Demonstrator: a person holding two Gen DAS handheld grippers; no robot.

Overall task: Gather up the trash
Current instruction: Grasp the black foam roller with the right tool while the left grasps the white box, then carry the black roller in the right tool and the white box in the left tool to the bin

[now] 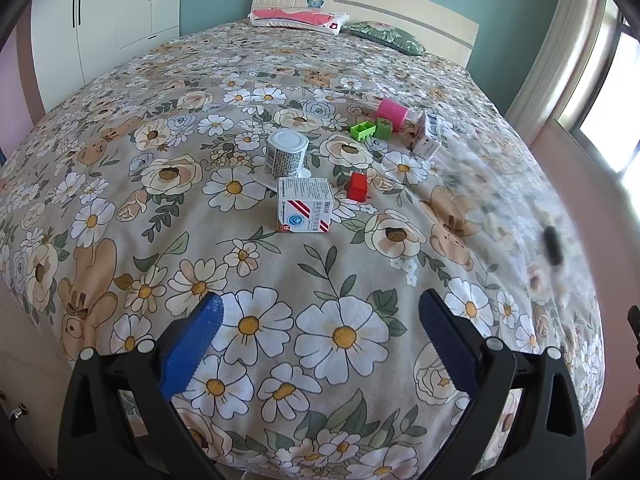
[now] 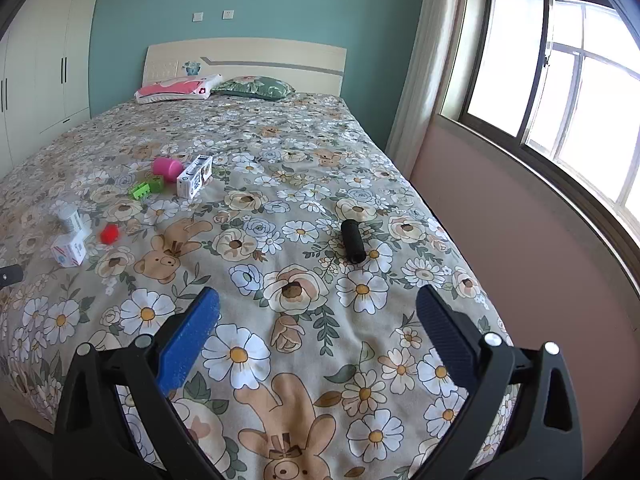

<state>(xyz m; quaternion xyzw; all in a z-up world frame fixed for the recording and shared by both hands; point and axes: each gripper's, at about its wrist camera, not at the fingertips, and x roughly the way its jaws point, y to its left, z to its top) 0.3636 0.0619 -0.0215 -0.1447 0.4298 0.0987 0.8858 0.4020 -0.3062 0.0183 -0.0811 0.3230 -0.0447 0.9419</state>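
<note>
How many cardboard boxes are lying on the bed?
2. One box lies in front of the can; the other box lies beside the pink cup. None seems hidden.

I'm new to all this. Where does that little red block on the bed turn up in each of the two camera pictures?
Left wrist view: the red block sits near the middle, just right of the white carton with red stripes.
Right wrist view: the red block lies far left, again just right of that carton.
Shared landmark: the pink cup lying beyond it on the bedspread.
</note>
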